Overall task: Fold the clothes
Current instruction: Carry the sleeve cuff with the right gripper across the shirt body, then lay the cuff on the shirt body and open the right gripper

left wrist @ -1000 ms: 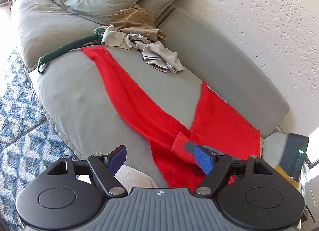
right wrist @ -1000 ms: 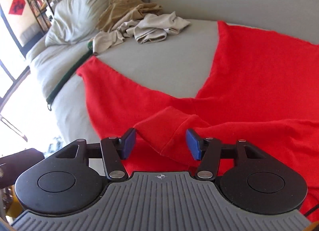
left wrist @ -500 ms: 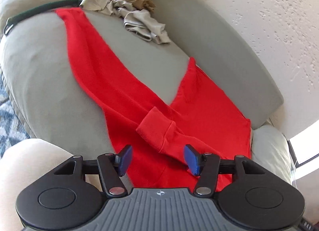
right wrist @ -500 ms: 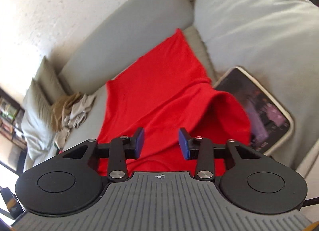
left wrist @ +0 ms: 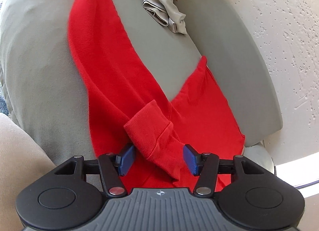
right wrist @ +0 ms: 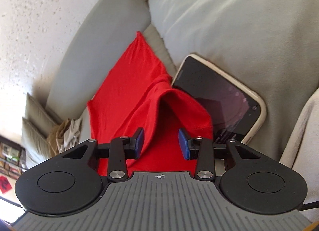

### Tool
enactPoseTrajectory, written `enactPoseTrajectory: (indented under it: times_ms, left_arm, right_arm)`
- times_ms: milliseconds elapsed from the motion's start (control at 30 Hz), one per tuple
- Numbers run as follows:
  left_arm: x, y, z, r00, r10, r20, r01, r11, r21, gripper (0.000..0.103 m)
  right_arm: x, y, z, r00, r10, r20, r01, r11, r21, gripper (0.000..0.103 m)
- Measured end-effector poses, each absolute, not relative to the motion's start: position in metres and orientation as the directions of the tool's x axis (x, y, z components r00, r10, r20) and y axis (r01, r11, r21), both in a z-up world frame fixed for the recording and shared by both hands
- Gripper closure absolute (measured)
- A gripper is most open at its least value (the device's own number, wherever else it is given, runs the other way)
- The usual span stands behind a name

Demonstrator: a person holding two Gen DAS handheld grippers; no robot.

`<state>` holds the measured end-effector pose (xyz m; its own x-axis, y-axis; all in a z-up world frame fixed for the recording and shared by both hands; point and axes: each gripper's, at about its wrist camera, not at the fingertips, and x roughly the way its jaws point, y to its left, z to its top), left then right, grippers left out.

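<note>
On the sofa (left wrist: 35,71) a red top (left wrist: 103,67) was spread, its cuff (left wrist: 149,129) between the half-open pads of the left tool (left wrist: 157,158), whose jaws had just been closing but not yet pressing. The right tool (right wrist: 161,143), likewise half-open, straddled a raised fold (right wrist: 171,111) beside a tablet (right wrist: 225,99). Closing too high could miss the cloth; dragging might shift the tablet.

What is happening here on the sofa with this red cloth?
A person is folding a red long-sleeved garment spread on a grey fabric sofa, with a gripper in each hand. The left gripper is open around the sleeve cuff; its fingers have just been closing and do not press it yet. The right gripper is open over a raised fold beside a dark tablet in a cream case. A crumpled beige pile of clothes waits further along.
</note>
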<state>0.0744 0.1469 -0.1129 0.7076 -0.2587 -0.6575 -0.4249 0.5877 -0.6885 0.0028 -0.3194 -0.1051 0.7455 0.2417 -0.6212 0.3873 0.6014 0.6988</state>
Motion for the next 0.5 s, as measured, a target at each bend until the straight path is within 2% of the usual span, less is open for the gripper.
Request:
enactPoseTrajectory:
  times_ms: [233,333,367,400,433,467,500]
  left_arm:
    - [0.080,0.148,-0.119,0.719,-0.285,-0.634,-0.421,0.547,-0.723,0.068]
    - [0.083,0.148,-0.120,0.717,-0.287,-0.635,-0.422,0.547,-0.723,0.083]
    - [0.084,0.147,-0.117,0.719,-0.285,-0.634,-0.413,0.558,-0.719,0.098]
    - [0.085,0.146,-0.113,0.721,-0.283,-0.632,-0.400,0.576,-0.713,0.098]
    - [0.086,0.145,-0.107,0.731,-0.275,-0.624,-0.377,0.600,-0.706,0.098]
    - [0.087,0.143,-0.100,0.748,-0.272,-0.605,-0.343,0.622,-0.704,0.098]
    - [0.086,0.141,-0.092,0.766,-0.274,-0.582,-0.306,0.640,-0.705,0.098]
  right_arm:
    - [0.029,-0.335,-0.121,0.771,0.252,-0.586,0.401,0.523,0.752,0.062]
    - [0.046,-0.338,-0.129,0.770,0.230,-0.596,0.441,0.482,0.757,0.062]
    - [0.051,-0.341,-0.132,0.773,0.236,-0.589,0.455,0.441,0.774,0.062]
    - [0.055,-0.344,-0.134,0.776,0.238,-0.584,0.468,0.402,0.787,0.062]
    - [0.058,-0.347,-0.134,0.775,0.228,-0.589,0.484,0.384,0.786,0.068]
    - [0.061,-0.348,-0.130,0.771,0.206,-0.602,0.499,0.391,0.773,0.078]
    - [0.062,-0.349,-0.125,0.767,0.179,-0.616,0.510,0.412,0.755,0.102]
